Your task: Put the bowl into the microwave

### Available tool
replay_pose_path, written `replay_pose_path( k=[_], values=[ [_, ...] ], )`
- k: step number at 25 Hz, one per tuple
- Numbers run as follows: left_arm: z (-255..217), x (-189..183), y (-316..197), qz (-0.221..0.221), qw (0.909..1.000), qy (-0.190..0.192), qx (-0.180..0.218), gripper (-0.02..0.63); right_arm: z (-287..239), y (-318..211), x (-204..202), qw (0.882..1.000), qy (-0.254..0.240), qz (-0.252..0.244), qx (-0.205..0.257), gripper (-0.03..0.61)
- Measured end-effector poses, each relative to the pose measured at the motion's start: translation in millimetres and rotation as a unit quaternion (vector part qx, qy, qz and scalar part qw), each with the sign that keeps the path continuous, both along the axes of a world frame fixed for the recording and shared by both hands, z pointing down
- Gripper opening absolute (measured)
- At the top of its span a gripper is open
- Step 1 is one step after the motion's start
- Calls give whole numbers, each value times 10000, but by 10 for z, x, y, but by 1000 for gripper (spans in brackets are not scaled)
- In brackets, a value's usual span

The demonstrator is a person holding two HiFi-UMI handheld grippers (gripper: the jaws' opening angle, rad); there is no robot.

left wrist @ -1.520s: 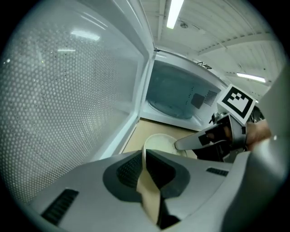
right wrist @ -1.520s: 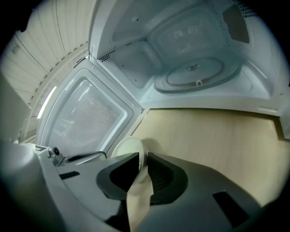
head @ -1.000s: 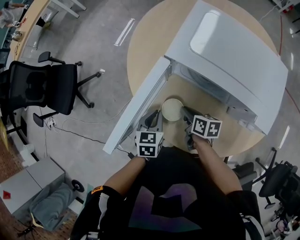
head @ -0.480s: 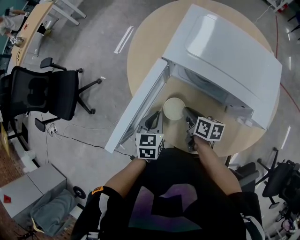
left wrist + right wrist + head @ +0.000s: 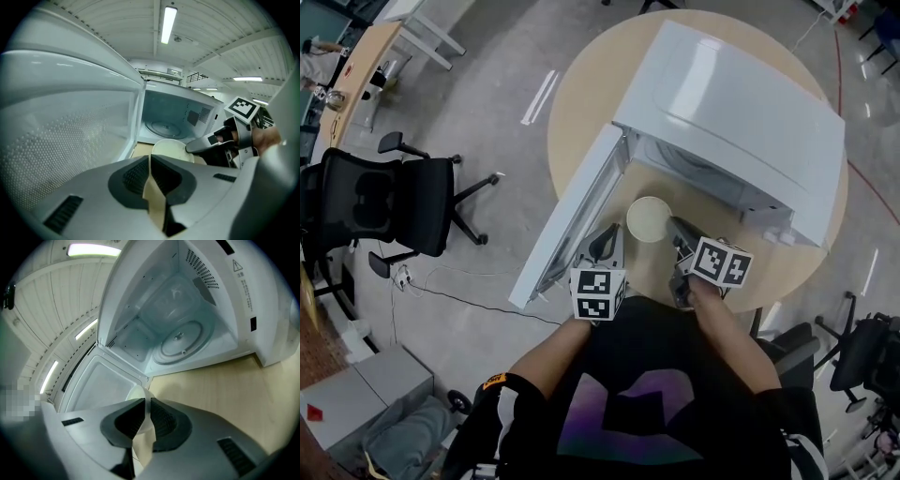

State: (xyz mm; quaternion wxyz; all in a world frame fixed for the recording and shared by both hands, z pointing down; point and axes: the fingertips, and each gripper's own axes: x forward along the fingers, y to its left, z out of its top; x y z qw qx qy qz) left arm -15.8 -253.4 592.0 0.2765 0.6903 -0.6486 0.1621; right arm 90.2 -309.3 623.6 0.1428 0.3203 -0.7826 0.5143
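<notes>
Bowl (image 5: 648, 219) just near of the open microwave (image 5: 727, 103); right gripper (image 5: 674, 226) clamped on its rim. Left gripper (image 5: 604, 241) jaws together, empty.

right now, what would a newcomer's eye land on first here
The big white microwave oven on the round wooden table stands out first, its door swung wide open. Next comes the small cream round bowl just in front of the opening, its rim pinched by the right gripper. The left gripper sits beside it, jaws together.
</notes>
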Motion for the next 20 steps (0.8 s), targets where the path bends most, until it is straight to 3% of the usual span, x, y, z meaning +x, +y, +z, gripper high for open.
replay_pose_path(
  k=[20],
  values=[
    [-275,278,-228,473,9983,-61,333,55,-359,-247,399,9946,-401,949,123,49]
  ],
)
